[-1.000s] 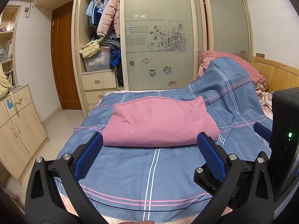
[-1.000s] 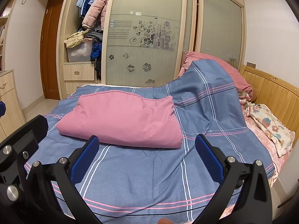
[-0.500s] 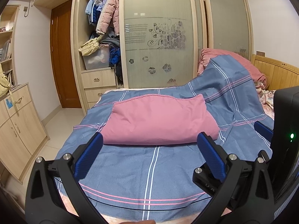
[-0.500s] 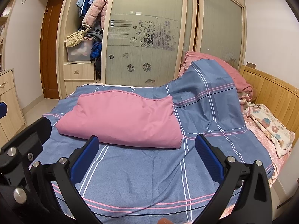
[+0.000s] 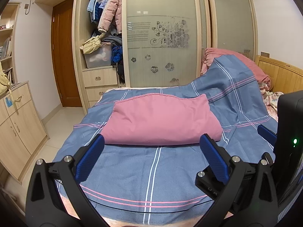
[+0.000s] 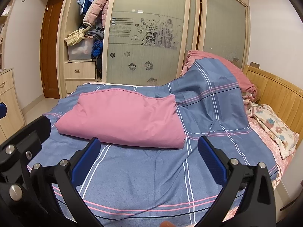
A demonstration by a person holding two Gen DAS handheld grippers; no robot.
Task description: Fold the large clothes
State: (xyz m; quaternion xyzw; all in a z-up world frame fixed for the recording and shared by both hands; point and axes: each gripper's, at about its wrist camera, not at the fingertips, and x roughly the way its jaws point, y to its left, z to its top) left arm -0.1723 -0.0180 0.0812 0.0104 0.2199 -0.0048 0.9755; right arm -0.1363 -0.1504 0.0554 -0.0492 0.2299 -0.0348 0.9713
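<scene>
Two grippers frame your views, both jaws spread wide and holding nothing. At upper left stands the open wardrobe (image 5: 102,43). Your left gripper (image 5: 151,157) hovers above the blue plaid sheet (image 5: 151,176); at frame centre the folded pink quilt (image 5: 162,121) lies on that sheet. Your right gripper (image 6: 149,158) hovers alike; a floral blanket (image 6: 272,126) lies far right.
</scene>
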